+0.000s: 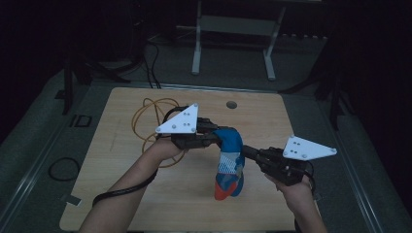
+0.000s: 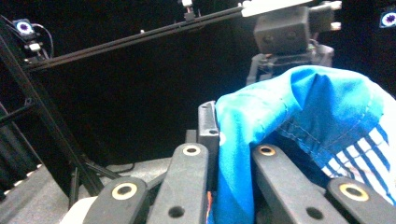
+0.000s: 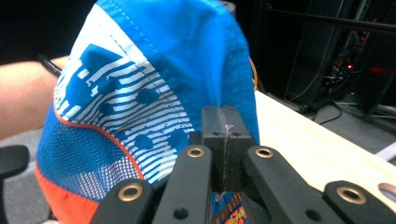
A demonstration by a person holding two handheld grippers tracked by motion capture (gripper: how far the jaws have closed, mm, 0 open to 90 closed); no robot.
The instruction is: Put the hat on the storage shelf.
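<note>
The left gripper (image 1: pixel 214 138) is clamped on the top fold of a blue, white and orange cloth (image 1: pixel 229 162), which hangs above the wooden table (image 1: pixel 121 184). The right gripper (image 1: pixel 247 151) pinches the same cloth from the other side, jaws closed on the fabric.

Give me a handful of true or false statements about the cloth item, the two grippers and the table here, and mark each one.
1. Both grippers pinch the blue cloth item. True: the left gripper and the right gripper are each shut on its fabric.
2. The cloth item lies flat on the table. False: it hangs lifted between the grippers.
3. An orange cable lies on the table. True.
4. The cloth item is plain green. False: it is blue with white stripes and orange trim.
</note>
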